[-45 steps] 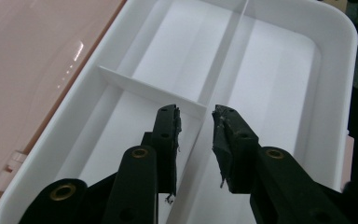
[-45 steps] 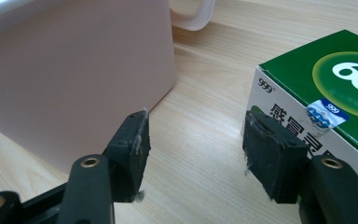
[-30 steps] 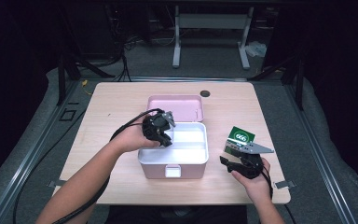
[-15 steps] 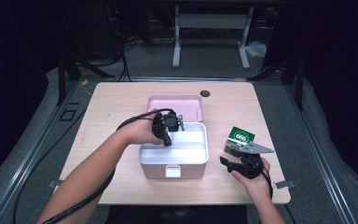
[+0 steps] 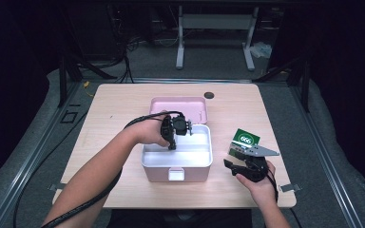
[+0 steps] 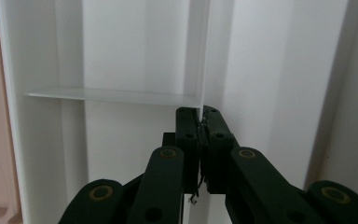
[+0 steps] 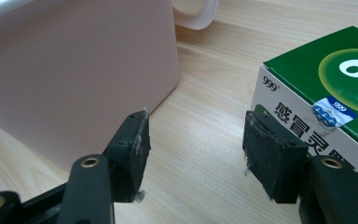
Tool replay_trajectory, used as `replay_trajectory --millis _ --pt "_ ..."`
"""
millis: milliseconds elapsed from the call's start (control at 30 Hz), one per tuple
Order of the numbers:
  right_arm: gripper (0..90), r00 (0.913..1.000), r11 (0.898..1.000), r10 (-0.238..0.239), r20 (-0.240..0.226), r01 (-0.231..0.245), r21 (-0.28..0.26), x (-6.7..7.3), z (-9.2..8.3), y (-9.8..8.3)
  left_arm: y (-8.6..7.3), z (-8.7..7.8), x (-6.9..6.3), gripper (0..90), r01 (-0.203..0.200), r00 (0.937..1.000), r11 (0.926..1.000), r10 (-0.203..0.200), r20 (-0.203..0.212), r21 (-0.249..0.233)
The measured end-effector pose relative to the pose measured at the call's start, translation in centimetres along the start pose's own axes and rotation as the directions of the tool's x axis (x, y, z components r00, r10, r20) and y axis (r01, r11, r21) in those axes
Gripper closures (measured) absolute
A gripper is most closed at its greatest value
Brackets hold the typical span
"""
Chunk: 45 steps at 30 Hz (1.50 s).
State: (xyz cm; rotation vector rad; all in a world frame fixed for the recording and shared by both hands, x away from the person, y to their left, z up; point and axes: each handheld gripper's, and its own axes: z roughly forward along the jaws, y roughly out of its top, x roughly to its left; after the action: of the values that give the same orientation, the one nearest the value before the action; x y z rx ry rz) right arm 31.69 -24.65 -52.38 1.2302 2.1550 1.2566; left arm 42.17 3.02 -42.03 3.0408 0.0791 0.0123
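Left tool [image 6: 200, 122] now shut on divider [image 6: 204, 56].

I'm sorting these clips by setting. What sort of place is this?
Probably a lab or studio set up for recording, not a home: one wooden table on grey floor mats, dark surroundings, loose cables and a metal stand behind.

Bright overhead light on the table [image 5: 123, 109], dark surroundings, soft focus.

So the storage box [image 5: 177, 164] sits mid-bench [image 5: 114, 109], its lid [image 5: 178, 105] right behind it, medicine carton [image 5: 245, 139] off to its right.
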Motion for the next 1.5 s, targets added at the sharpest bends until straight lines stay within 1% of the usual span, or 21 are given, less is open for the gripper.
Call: replay_trajectory --millis 133,267,500,567,633,667,733,867,1167,1500 --pt "41.1 1.0000 1.000 -0.001 0.001 0.001 0.002 -0.06 0.06 -0.02 0.32 -0.03 0.05 88.0 -0.019 0.9998 0.9995 0.019 0.003 0.027" --pt "41.1 1.0000 1.000 -0.001 0.002 0.001 0.002 -0.07 0.07 -0.04 0.24 -0.02 0.10 88.4 -0.020 0.9998 0.9996 0.020 0.008 0.018" --pt "41.1 1.0000 1.000 0.009 -0.003 -0.009 0.004 -0.12 0.06 -0.05 0.11 -0.02 -0.15 88.7 -0.030 0.9995 0.9995 0.030 -0.007 0.007" --pt "41.1 1.0000 1.000 0.008 -0.003 -0.008 0.004 -0.15 0.09 -0.06 0.10 -0.04 -0.23 88.9 -0.034 0.9994 0.9994 0.034 -0.008 0.005" --pt "41.1 1.0000 1.000 0.006 -0.003 -0.006 0.006 -0.16 0.10 -0.07 0.09 -0.06 -0.27 89.0 -0.029 0.9996 0.9996 0.029 -0.004 0.005" --pt "41.1 1.0000 1.000 0.006 -0.004 -0.006 0.006 -0.15 0.11 -0.07 0.06 -0.04 -0.31 89.0 -0.032 0.9995 0.9995 0.032 -0.009 -0.002" --pt "41.1 1.0000 1.000 0.004 -0.005 -0.004 0.007 -0.15 0.12 -0.07 0.02 -0.12 -0.30 89.1 -0.036 0.9993 0.9993 0.036 -0.009 0.002" --pt "41.1 1.0000 1.000 0.007 -0.007 -0.007 0.006 -0.13 0.13 -0.08 -0.07 -0.16 -0.33 89.1 -0.036 0.9993 0.9993 0.036 -0.009 -0.009" --pt "41.1 1.0000 1.000 0.004 -0.005 -0.004 0.007 -0.15 0.12 -0.07 -0.24 -0.34 -0.42 89.3 -0.052 0.9987 0.9986 0.052 -0.006 -0.007" --pt "41.1 1.0000 1.000 0.005 -0.008 -0.005 0.006 -0.13 0.15 -0.08 -0.24 -0.63 -0.49 89.3 -0.054 0.9984 0.9985 0.054 -0.014 -0.011"
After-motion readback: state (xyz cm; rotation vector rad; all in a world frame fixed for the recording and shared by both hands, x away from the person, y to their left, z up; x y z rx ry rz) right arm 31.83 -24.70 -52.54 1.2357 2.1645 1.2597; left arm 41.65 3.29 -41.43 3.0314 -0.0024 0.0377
